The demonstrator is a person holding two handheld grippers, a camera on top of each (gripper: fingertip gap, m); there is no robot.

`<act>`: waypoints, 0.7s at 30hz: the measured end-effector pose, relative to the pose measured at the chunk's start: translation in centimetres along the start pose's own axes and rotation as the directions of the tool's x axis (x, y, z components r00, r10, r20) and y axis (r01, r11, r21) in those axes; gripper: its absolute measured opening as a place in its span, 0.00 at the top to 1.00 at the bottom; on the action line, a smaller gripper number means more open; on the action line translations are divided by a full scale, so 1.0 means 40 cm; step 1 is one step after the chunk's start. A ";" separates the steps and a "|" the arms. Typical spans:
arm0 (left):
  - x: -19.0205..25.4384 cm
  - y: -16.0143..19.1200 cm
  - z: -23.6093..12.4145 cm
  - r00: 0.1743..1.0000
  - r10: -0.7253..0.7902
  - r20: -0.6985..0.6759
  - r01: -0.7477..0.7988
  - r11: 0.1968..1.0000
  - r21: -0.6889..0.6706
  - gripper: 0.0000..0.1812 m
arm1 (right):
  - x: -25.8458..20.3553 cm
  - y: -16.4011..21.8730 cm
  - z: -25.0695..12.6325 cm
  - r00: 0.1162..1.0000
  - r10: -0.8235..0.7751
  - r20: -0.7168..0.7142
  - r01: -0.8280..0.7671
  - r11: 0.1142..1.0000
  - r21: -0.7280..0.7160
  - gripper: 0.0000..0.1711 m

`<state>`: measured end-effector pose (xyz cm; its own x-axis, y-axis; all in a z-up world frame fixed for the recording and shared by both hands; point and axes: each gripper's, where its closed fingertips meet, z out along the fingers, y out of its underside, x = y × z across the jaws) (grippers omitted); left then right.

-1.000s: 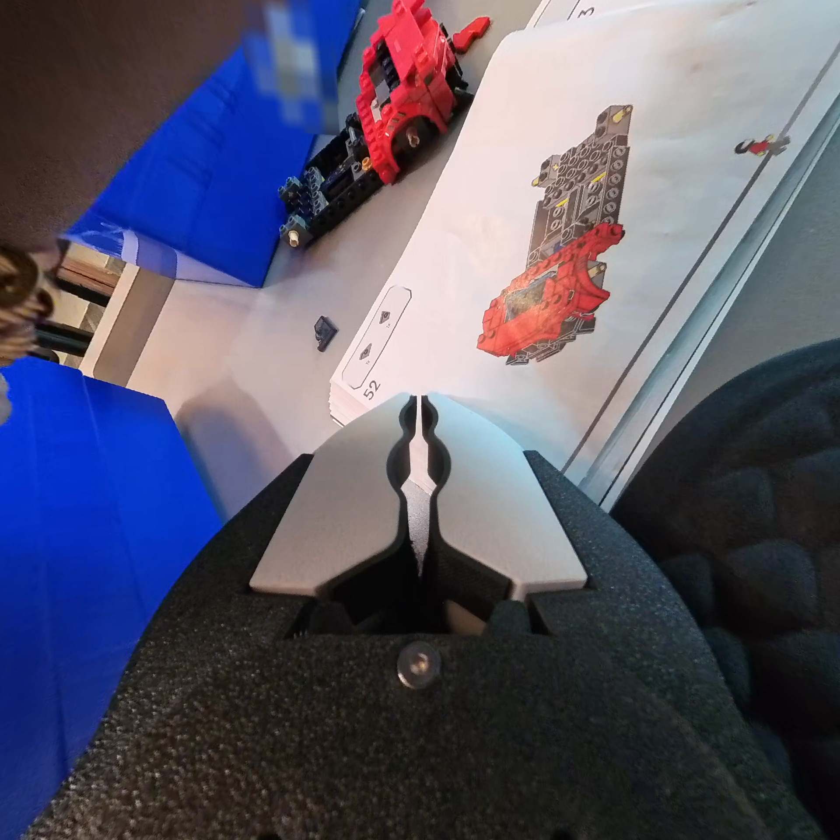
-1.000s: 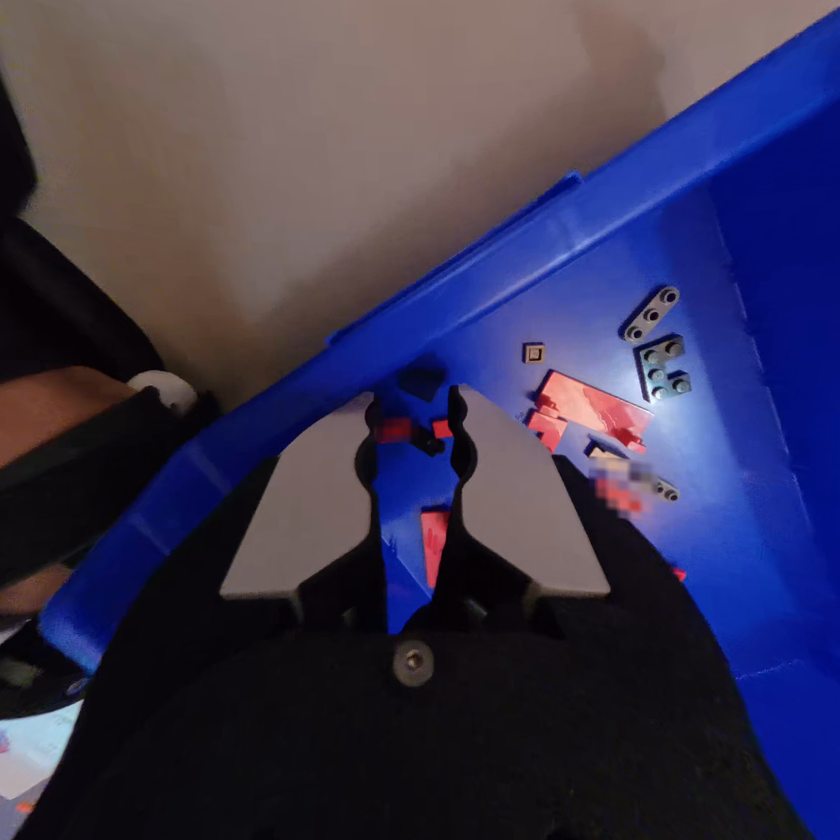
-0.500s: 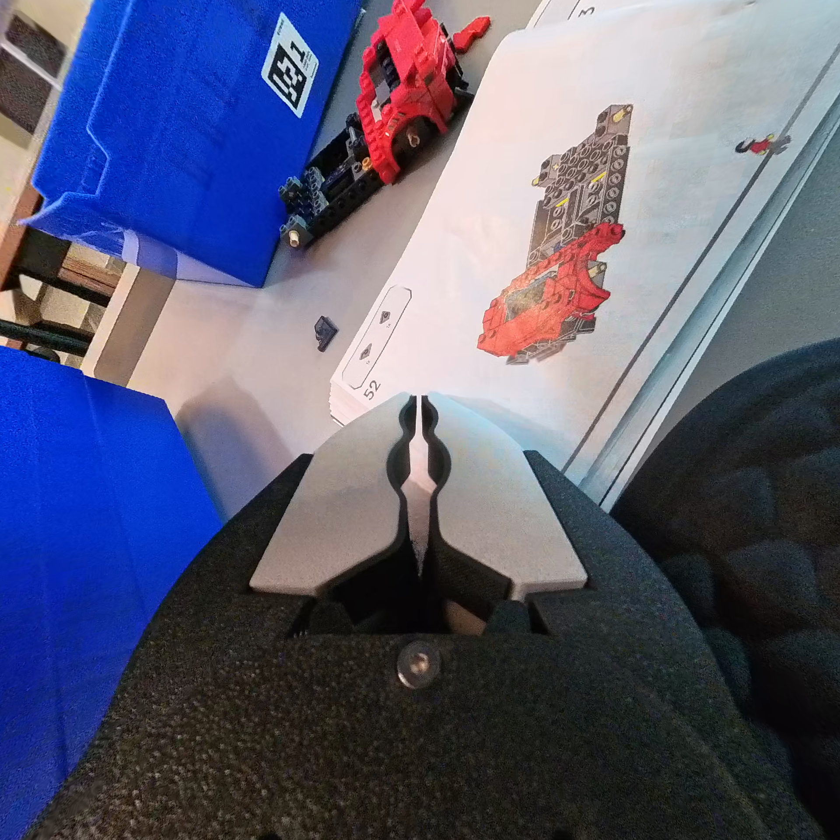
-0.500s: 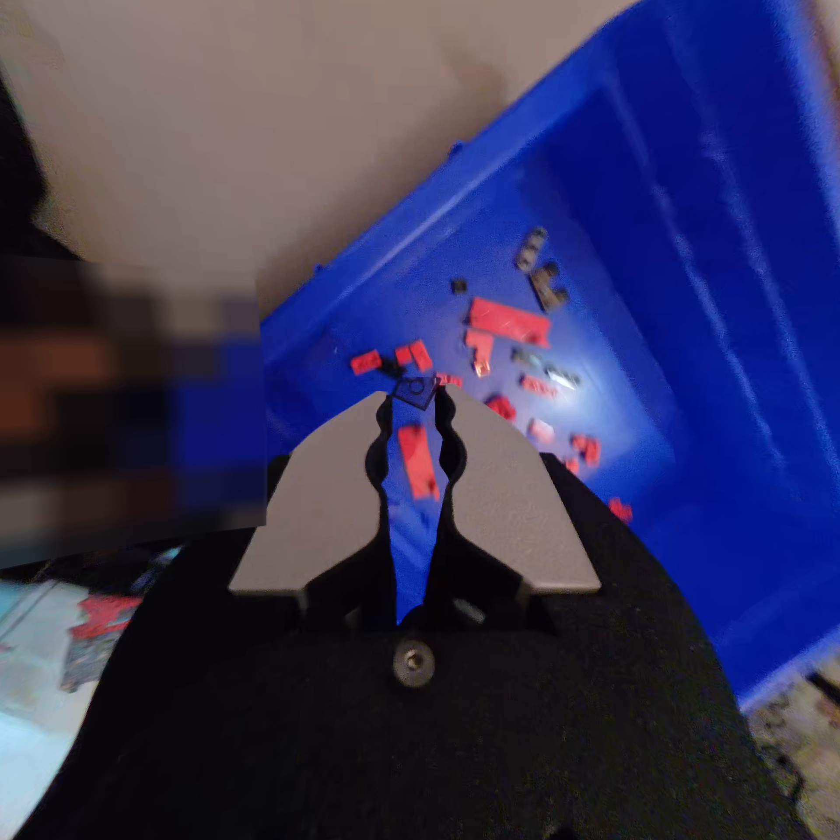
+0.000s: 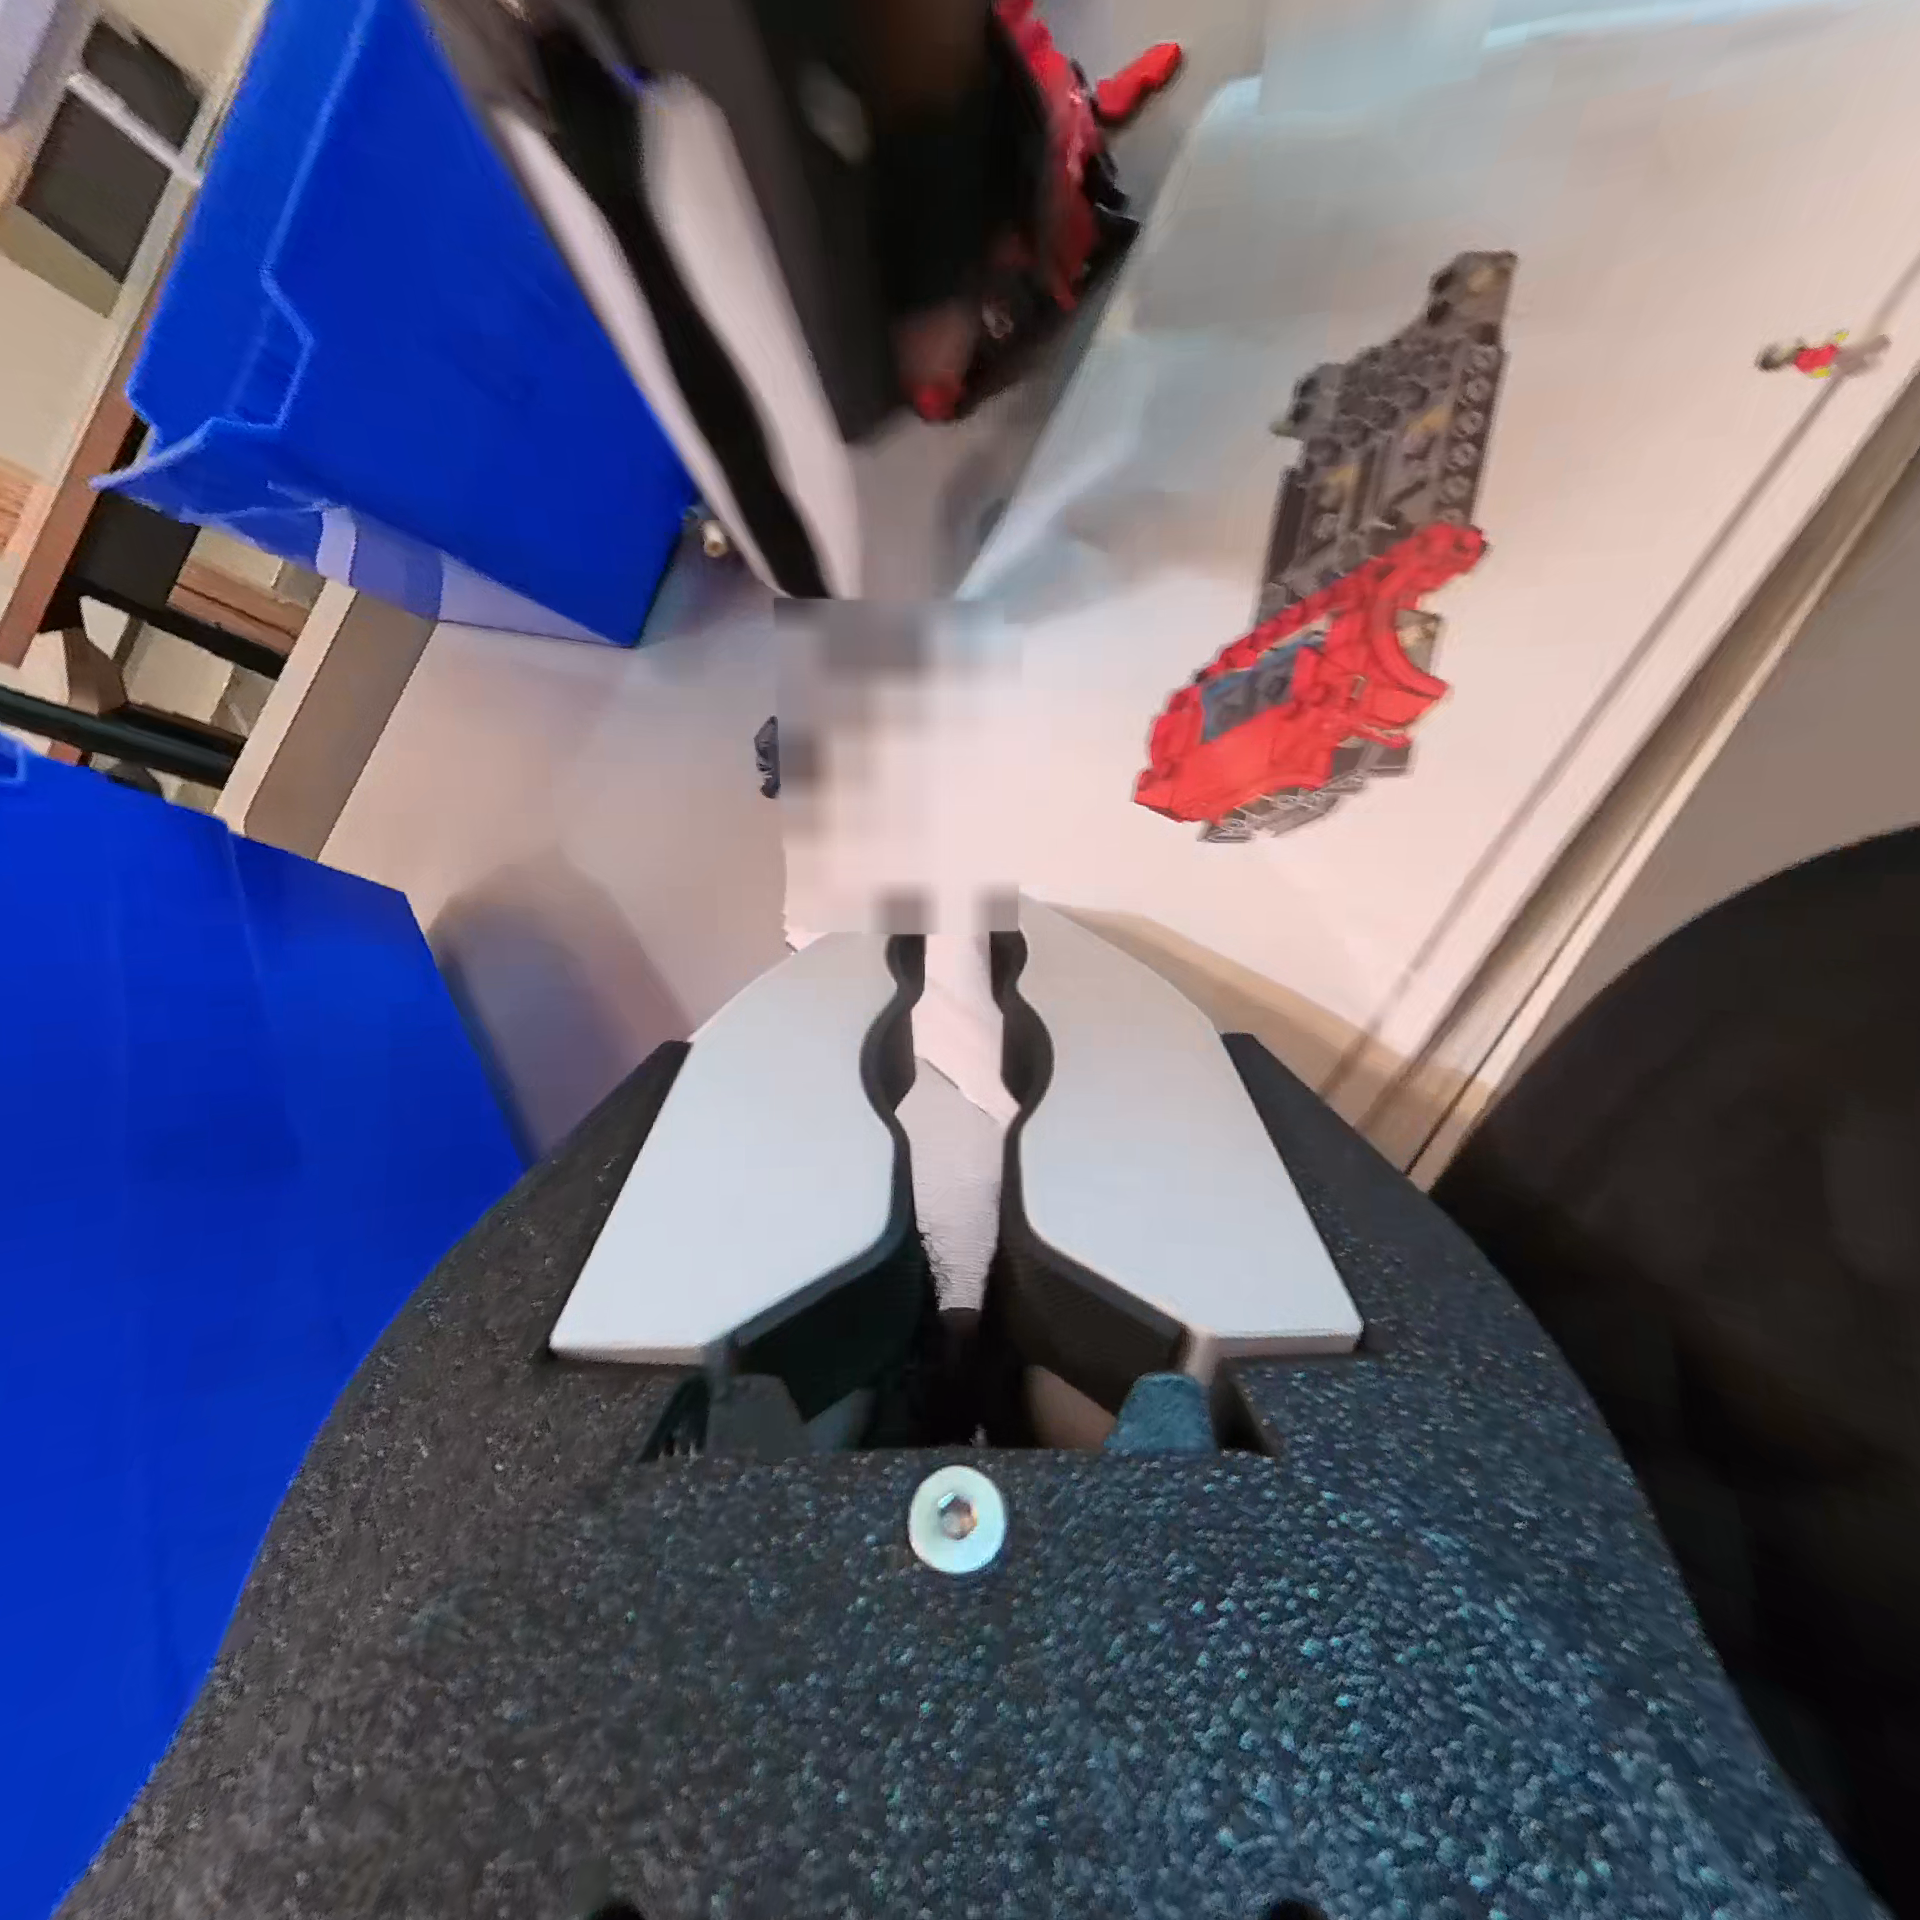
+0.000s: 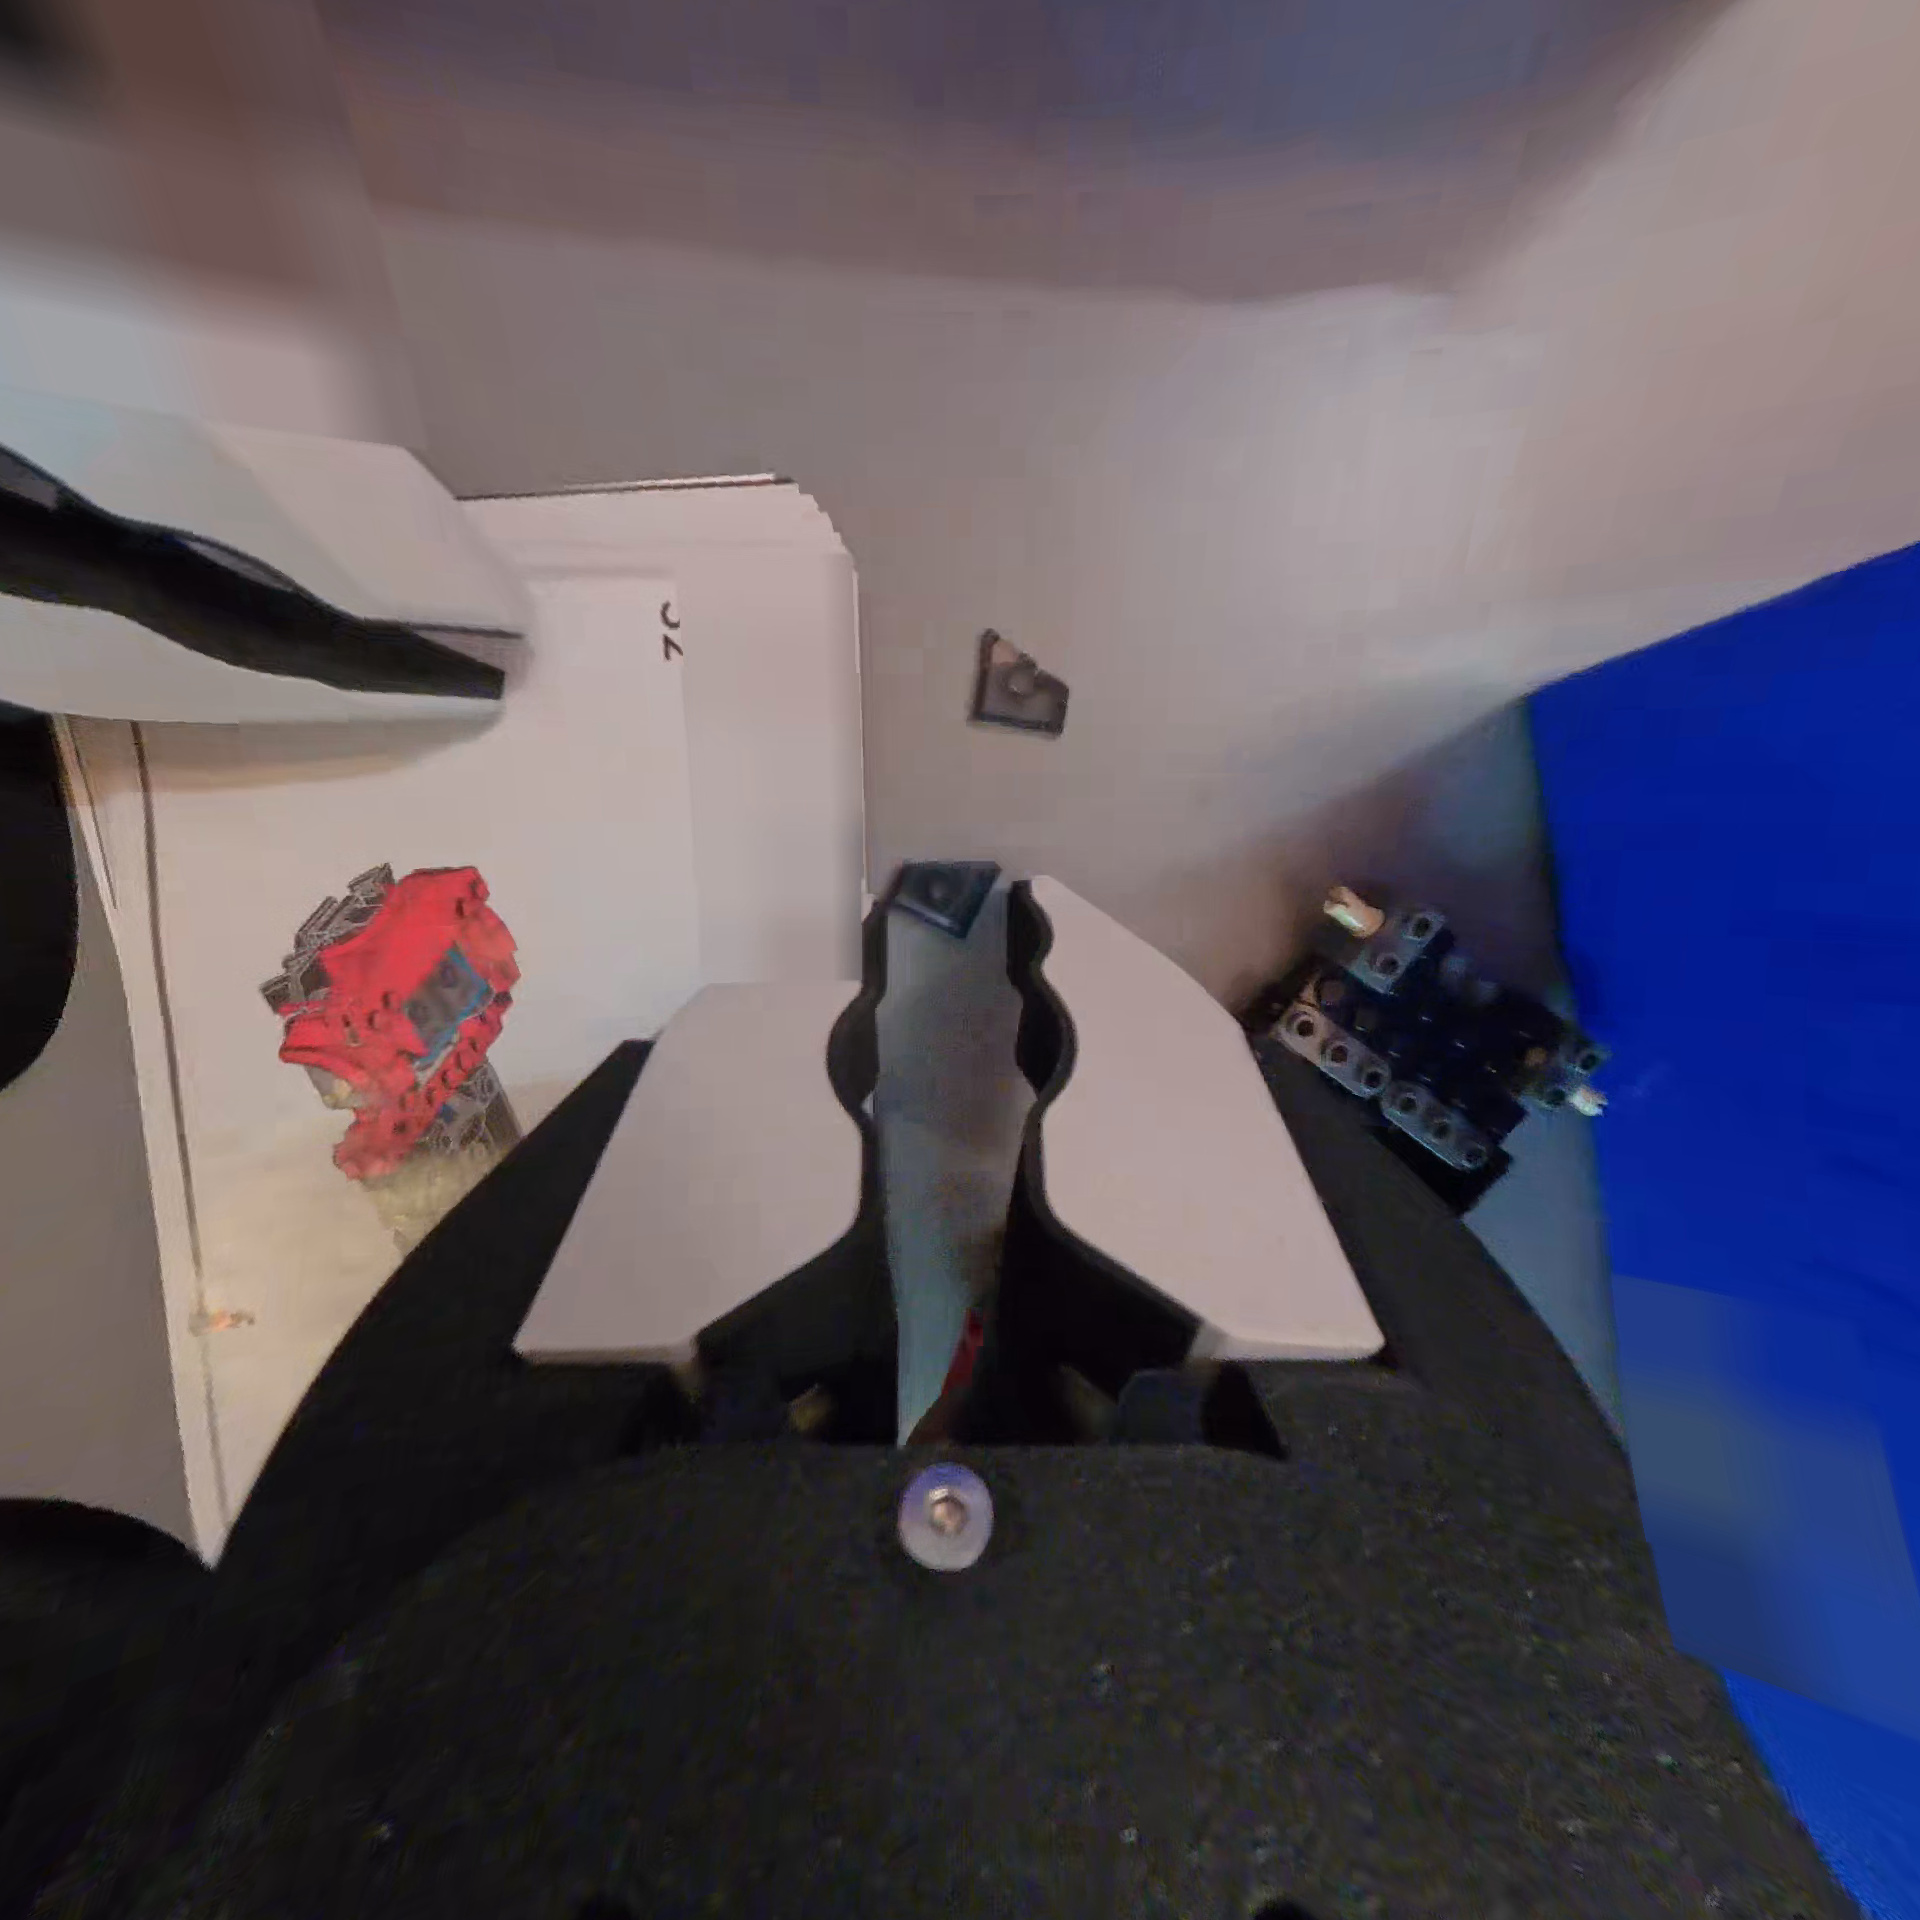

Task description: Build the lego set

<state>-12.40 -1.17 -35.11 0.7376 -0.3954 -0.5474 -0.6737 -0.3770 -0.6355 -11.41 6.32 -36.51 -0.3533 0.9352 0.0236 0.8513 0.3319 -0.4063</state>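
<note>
- The right gripper (image 6: 951,904) pinches a small dark wedge-shaped piece (image 6: 943,896) between its fingertips; the piece sits right at the tips, studs side facing the camera.
- Ahead of the right gripper and a little to its right, a second dark wedge plate (image 6: 1020,688) lies flat on the pale table (image 6: 1299,623), well apart from the held one.
- To the right of the right gripper's fingers stands the black end of the lego model (image 6: 1423,1049), with grey pinned bricks and a tan axle showing, just beside a blue bin (image 6: 1745,1039).
- To the left of the right gripper lies the open instruction booklet (image 6: 582,831), with a printed picture of a red car build; the right gripper's left finger (image 6: 717,1143) overlaps the booklet's near edge in the picture.
- The left gripper (image 5: 956,945) has its jaws a narrow gap apart with nothing between them; its tips hang over the corner of the booklet (image 5: 1351,312).
- Ahead of the left gripper, motion-blurred, the right gripper (image 5: 727,312) crosses in front of the red part of the model (image 5: 1049,208).
- A blue bin (image 5: 416,364) stands ahead-left of the left gripper, another blue bin (image 5: 187,1143) close on its left.
</note>
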 end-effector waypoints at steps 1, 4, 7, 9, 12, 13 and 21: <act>-0.004 -0.001 -0.001 1.000 -0.013 0.002 0.013 1.000 0.005 0.93 | 0.002 -0.005 -0.003 1.000 0.006 -0.004 -0.006 1.000 0.014 0.84; -0.026 -0.013 -0.009 0.997 -0.067 0.030 0.066 0.997 0.039 0.93 | 0.003 -0.033 -0.040 1.000 -0.003 -0.013 0.005 0.993 0.115 0.82; -0.064 -0.043 -0.031 0.990 -0.117 0.084 0.108 0.989 0.101 0.93 | 0.003 -0.030 -0.068 0.999 -0.021 -0.032 0.027 0.985 0.169 0.83; -0.080 -0.055 -0.043 0.985 -0.144 0.095 0.131 0.983 0.130 0.93 | -0.005 -0.023 -0.080 1.000 -0.020 -0.021 0.023 0.978 0.208 0.86; -0.069 -0.048 -0.040 0.982 -0.184 0.049 0.177 0.977 0.117 0.92 | -0.022 0.002 -0.092 1.000 0.024 0.018 -0.027 0.975 0.219 0.89; -0.065 -0.044 -0.038 0.980 -0.193 0.038 0.188 0.976 0.108 0.92 | -0.029 0.013 -0.098 0.999 0.028 0.022 -0.032 0.974 0.223 0.90; -0.052 -0.078 -0.016 0.953 -0.285 -0.106 0.294 0.952 0.087 0.93 | -0.123 0.139 -0.129 0.990 0.094 0.104 -0.115 0.969 0.218 0.90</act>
<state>-11.86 0.28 -31.62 0.8899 -0.3583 -0.2823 -0.4201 -0.4025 -0.8133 -2.94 4.19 -34.17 -0.3103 0.9442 -0.1102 0.7811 0.1872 -0.5957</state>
